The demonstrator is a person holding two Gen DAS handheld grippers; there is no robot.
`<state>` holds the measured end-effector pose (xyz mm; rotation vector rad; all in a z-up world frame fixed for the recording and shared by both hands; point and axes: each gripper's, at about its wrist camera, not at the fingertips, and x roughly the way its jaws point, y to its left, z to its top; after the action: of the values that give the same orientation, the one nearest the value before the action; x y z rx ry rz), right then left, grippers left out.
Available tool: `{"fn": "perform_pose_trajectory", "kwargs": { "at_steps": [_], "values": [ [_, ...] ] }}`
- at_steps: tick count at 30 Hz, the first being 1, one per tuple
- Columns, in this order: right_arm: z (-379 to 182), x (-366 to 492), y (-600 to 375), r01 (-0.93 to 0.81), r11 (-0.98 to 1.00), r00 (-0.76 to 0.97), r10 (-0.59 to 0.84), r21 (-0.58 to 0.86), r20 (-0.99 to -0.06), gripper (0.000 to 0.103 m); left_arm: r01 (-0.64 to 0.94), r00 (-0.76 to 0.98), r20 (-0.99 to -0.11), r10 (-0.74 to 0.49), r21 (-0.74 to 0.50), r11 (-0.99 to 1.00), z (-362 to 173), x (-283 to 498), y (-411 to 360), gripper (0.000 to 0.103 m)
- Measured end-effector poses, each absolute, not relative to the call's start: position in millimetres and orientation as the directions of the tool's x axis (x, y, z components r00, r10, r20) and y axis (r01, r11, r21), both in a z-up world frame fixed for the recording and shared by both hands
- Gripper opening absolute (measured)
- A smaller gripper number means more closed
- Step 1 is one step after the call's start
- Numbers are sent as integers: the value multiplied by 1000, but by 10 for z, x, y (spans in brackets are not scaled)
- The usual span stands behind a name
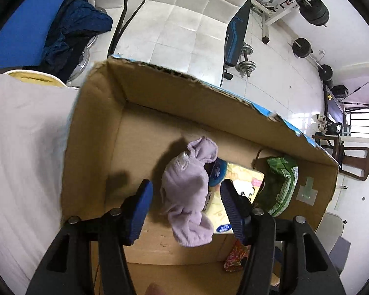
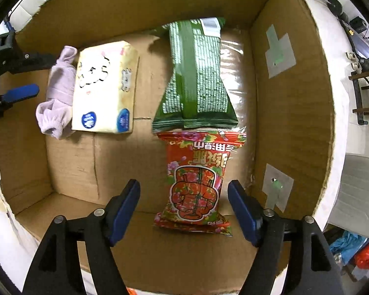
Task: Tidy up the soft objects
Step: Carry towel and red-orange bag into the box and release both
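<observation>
Cardboard box (image 2: pixel 290 113) fills both views, open at the top. Left wrist view: left gripper (image 1: pixel 185 202) is over the box with its fingers (image 1: pixel 141 209) released and spread. A lilac sock (image 1: pixel 188 196) lies at frame centre, between the two blue pads, touching neither as far as can be seen; whether it rests on the box floor or is in the air cannot be told from this view. Right wrist view shows the same sock at left of frame, lying against the left side of a yellow tissue pack (image 2: pixel 104 87) on the box floor.

Right gripper (image 2: pixel 184 207) is likewise released, fingers (image 2: pixel 243 211) wide apart. A red snack bag (image 2: pixel 196 182) lies flat at lower centre, between the pads, clear of both. A green snack bag (image 2: pixel 196 73) lies above it in frame, its lower edge touching or just overlapping the red bag's upper edge. Right wall of the box carries two grey tape patches (image 2: pixel 279 54).
</observation>
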<state>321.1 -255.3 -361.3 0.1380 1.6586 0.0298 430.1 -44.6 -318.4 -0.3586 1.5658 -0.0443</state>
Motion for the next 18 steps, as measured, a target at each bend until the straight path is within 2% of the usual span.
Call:
{"fn": "perform_pose_trajectory", "kwargs": {
  "at_steps": [1,4,8,9,11,18],
  "values": [
    [-3587,3232,-2573,75,992,-81,109,103,-991,77,-191,21,-969,-247,-247,950,-3151,4275,-440,55],
    [-3454,3214,-2562,80,990,-51,118,114,-992,88,-161,55,-972,-227,-233,959,-3004,4147,-438,56],
    [-3266,3195,-2501,91,988,-14,124,122,-992,94,-92,118,-976,-181,-192,977,-2777,3871,-480,83],
    [-3214,3168,-2500,94,988,-1,122,122,-992,100,-74,124,-978,-170,-180,981,-2741,3800,-492,86],
    [-3068,3083,-2530,99,988,28,118,120,-993,103,-47,135,-980,-149,-157,987,-2665,3640,-501,94],
    [-2761,2910,-2550,86,991,95,99,107,-991,103,-18,207,-969,-134,-140,990,-2376,3203,-480,97]
  ]
}}
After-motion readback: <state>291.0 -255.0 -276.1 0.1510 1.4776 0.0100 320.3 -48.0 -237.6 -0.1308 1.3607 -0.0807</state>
